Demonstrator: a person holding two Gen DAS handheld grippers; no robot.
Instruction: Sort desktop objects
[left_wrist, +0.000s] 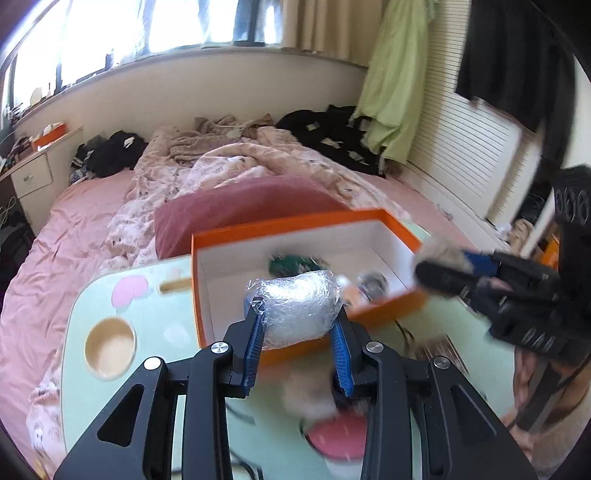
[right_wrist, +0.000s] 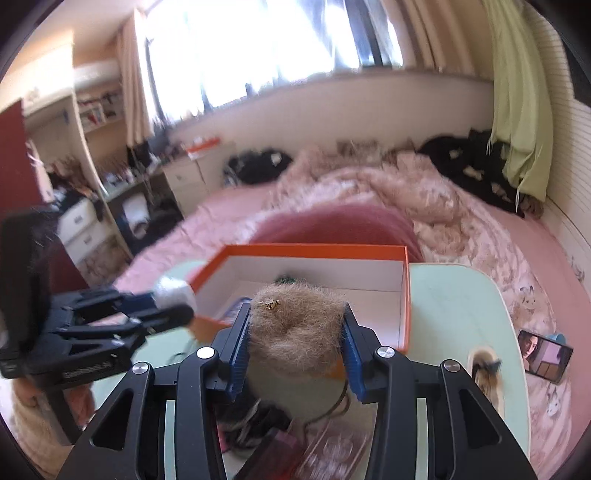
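Note:
My left gripper (left_wrist: 298, 314) is shut on a silvery plastic-wrapped bundle (left_wrist: 299, 306), held above the near edge of an open orange box (left_wrist: 288, 227) with a white inside. My right gripper (right_wrist: 295, 321) is shut on a tan furry ball (right_wrist: 295, 328), held just before the same box (right_wrist: 314, 249). In the left wrist view the right gripper (left_wrist: 439, 271) shows at the box's right rim. In the right wrist view the left gripper (right_wrist: 173, 299) with its bundle shows at the box's left rim. A dark green item (left_wrist: 291, 264) and a small shiny item (left_wrist: 373, 282) lie in the box.
The box stands on a mint-green lap table (left_wrist: 122, 325) with a round cup recess (left_wrist: 109, 343) on a pink bed. A pink round item (left_wrist: 336, 439) and cables lie below my left gripper. A phone (right_wrist: 545, 354) lies on the bed at right. A furry item (right_wrist: 487, 369) lies on the table's right edge.

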